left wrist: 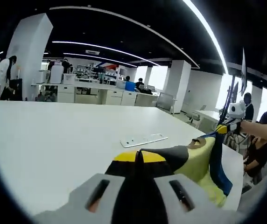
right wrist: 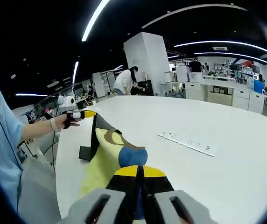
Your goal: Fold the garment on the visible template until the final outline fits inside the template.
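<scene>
**Garment held up between two grippers over the desk edge**

A broad white desk [left wrist: 54,140] runs away from both cameras, and it carries a long white power strip [left wrist: 144,140] lying flat near its middle. Behind it the room is an open office — dark ceiling with curved light strips, white columns, low white cabinets, and people standing or sitting at far workstations.

The garment [left wrist: 194,161], yellow with grey and blue patches, hangs stretched between the two grippers along the near edge of the desk. In the left gripper view the left gripper [left wrist: 140,161] has its jaws closed on one end of the cloth, the yellow-and-black tips pinched together over it; the fabric runs off to the right, up to the right gripper [left wrist: 223,128], held by a person's outstretched arm beyond the desk's right corner.

In the right gripper view the right gripper [right wrist: 138,175] is likewise clamped on the garment [right wrist: 106,158], and the cloth rises leftward to the left gripper [right wrist: 84,114], held in a hand past the desk's left edge. A dark flat piece [right wrist: 85,152] lies on the desk beneath the raised cloth — what it is cannot be made out. The person's pale blue sleeve [right wrist: 3,135] is cut off at the left. The power strip [right wrist: 187,142] sits on the desk well clear of the garment.

No template outline can be made out on the desk in either view.
</scene>
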Available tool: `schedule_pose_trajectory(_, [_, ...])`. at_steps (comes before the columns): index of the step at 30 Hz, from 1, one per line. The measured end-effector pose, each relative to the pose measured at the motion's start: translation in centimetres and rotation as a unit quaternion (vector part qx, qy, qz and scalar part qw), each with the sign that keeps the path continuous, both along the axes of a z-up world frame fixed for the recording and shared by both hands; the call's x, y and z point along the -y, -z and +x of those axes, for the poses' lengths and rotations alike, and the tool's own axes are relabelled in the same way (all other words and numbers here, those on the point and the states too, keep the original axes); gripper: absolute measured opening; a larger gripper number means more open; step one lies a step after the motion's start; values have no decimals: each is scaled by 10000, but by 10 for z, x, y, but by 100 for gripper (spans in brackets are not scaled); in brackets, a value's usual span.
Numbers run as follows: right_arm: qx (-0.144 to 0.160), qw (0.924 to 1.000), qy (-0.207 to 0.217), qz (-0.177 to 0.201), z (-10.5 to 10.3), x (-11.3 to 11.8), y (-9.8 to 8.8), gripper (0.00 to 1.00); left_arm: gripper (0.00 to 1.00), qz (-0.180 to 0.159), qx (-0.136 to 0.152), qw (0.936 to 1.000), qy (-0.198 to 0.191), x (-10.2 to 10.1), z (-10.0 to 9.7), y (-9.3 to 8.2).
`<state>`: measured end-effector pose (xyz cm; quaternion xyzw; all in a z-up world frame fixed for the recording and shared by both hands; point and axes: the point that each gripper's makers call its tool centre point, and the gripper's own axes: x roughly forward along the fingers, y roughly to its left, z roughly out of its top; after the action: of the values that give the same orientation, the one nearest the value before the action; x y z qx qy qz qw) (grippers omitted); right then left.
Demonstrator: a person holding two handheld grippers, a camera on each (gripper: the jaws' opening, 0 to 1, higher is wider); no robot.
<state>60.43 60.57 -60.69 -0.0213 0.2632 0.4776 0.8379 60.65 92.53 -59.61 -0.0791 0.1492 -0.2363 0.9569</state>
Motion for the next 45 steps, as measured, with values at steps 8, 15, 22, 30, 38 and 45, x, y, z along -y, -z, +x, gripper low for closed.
schedule_pose_trajectory(8, [-484, 9987, 123, -120, 40, -3, 59, 0, 0, 168, -606, 9980, -23, 6, 30, 71])
schedule_pose_trajectory(15, [-871, 9948, 153, -504, 56, -5, 108, 0, 0, 319, -1102, 9934, -49, 4, 37, 113])
schedule_pose_trajectory(22, [-1006, 9924, 203, -672, 76, 2, 133, 0, 0, 533, -1491, 9874, -63, -1, 39, 140])
schedule_pose_trajectory(30, [-1061, 9907, 360, -772, 87, 3, 146, 0, 0, 744, -1542, 9851, -146, 1, 55, 153])
schedule_pose_trajectory(38, [-988, 9903, 508, -837, 96, 2, 150, 0, 0, 851, -1643, 9822, -328, -2, 69, 166])
schedule_pose_trajectory(45, [-1045, 9886, 675, -850, 104, 8, 158, 0, 0, 835, -1596, 9827, -440, 0, 71, 166])
